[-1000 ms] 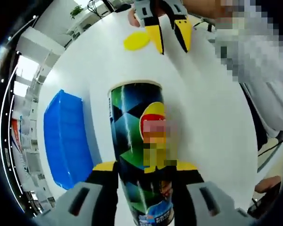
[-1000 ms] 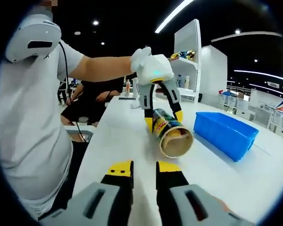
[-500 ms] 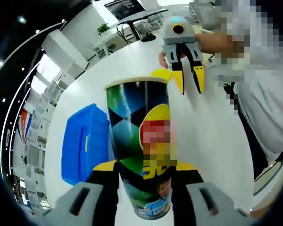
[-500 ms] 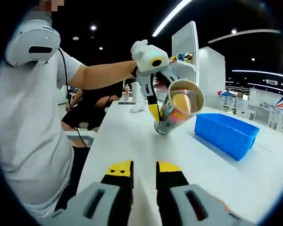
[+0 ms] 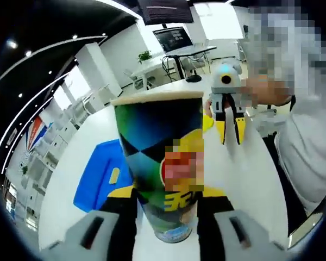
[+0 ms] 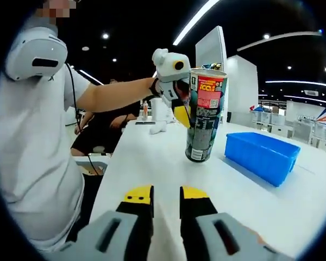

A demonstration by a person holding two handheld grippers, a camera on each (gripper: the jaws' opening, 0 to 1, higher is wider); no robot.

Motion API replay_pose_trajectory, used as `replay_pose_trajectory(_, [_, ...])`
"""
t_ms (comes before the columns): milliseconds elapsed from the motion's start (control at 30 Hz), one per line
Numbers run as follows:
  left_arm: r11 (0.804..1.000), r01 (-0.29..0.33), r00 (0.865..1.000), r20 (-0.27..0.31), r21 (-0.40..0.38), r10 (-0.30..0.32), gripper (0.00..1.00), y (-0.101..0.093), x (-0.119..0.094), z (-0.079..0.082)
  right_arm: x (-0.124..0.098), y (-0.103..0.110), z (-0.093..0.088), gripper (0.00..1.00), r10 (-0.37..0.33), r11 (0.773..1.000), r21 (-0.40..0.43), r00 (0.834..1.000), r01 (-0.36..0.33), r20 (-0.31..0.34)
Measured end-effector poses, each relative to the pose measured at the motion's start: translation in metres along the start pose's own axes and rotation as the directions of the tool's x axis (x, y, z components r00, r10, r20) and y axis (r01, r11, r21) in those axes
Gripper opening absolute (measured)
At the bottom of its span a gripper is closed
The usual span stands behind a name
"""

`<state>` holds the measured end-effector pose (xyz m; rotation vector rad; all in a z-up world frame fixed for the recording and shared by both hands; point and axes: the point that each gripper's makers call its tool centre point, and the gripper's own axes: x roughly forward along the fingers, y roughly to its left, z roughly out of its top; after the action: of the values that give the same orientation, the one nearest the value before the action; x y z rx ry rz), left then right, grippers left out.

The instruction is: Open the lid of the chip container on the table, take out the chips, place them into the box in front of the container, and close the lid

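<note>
While the left gripper [image 6: 180,109] clamps the chip canister [image 6: 204,114] upright on the white table [image 6: 152,163], the blue box [image 6: 261,155] sits at its 3 o'clock. Right gripper [image 6: 165,204], slightly parted, holds nothing. Light, crushable cardboard: grip mid-body, gently.

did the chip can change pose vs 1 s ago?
Yes. The tall cylindrical chip can, which lay tipped with its open mouth toward the right gripper's camera, now stands upright on the white table, beside the blue plastic box, held by the left gripper.
</note>
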<state>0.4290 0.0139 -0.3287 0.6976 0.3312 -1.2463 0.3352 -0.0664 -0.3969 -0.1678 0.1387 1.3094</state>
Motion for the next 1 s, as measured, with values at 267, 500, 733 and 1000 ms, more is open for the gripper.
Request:
replay_pose_trajectory(267, [0.997, -0.014, 0.995, 0.098, -0.078, 0.022, 0.43, 0.0, -0.001, 0.005, -0.001, -0.002, 0.001, 0.18, -0.002, 1.0, 0.002, 1.0, 0.002, 0.004])
replay_pose_trajectory(500, [0.992, -0.046, 0.977, 0.203, -0.121, 0.07, 0.43, -0.005, -0.003, 0.008, -0.003, -0.003, 0.0, 0.18, -0.005, 1.0, 0.003, 1.0, 0.005, -0.001])
replay_pose_trajectory(733, [0.974, -0.043, 0.936, 0.332, -0.222, 0.117, 0.43, 0.0, -0.012, 0.007, -0.002, -0.001, -0.001, 0.18, -0.005, 1.0, 0.0, 1.0, 0.005, -0.005])
replay_pose_trajectory(1000, [0.963, -0.048, 0.907, 0.392, -0.264, 0.153, 0.43, -0.01, -0.009, 0.009, -0.006, -0.005, -0.006, 0.18, -0.013, 1.0, 0.008, 1.0, 0.013, -0.012])
